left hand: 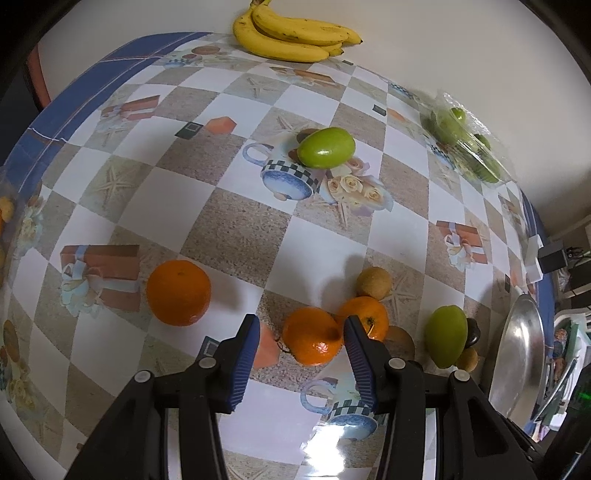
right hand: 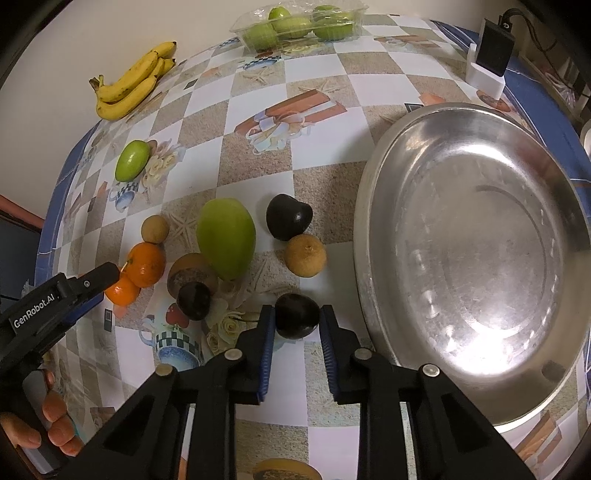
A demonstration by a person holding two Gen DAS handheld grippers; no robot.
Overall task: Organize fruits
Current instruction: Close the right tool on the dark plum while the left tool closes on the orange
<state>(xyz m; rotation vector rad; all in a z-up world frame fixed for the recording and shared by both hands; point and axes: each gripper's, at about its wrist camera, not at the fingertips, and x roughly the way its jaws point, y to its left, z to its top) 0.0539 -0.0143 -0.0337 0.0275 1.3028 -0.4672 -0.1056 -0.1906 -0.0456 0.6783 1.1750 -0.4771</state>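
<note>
Loose fruit lies on the checked tablecloth. My right gripper (right hand: 297,313) is shut on a dark plum (right hand: 297,317) that rests on the cloth just left of the steel plate (right hand: 480,258). My left gripper (left hand: 301,325) stands open over a mandarin (left hand: 312,341); its right pad touches the fruit, while a gap shows at the left pad. A second mandarin (left hand: 365,315) sits right behind it. In the right wrist view one left finger (right hand: 105,275) shows beside the two mandarins (right hand: 146,264). A large orange (left hand: 178,291) lies to the left.
A green mango (right hand: 226,238), two more dark plums (right hand: 289,217), and brown round fruits (right hand: 306,255) cluster mid-table. Bananas (right hand: 129,85), a small green fruit (right hand: 132,160) and a clear box of green fruit (right hand: 299,26) lie farther back. A black charger (right hand: 493,51) stands behind the plate.
</note>
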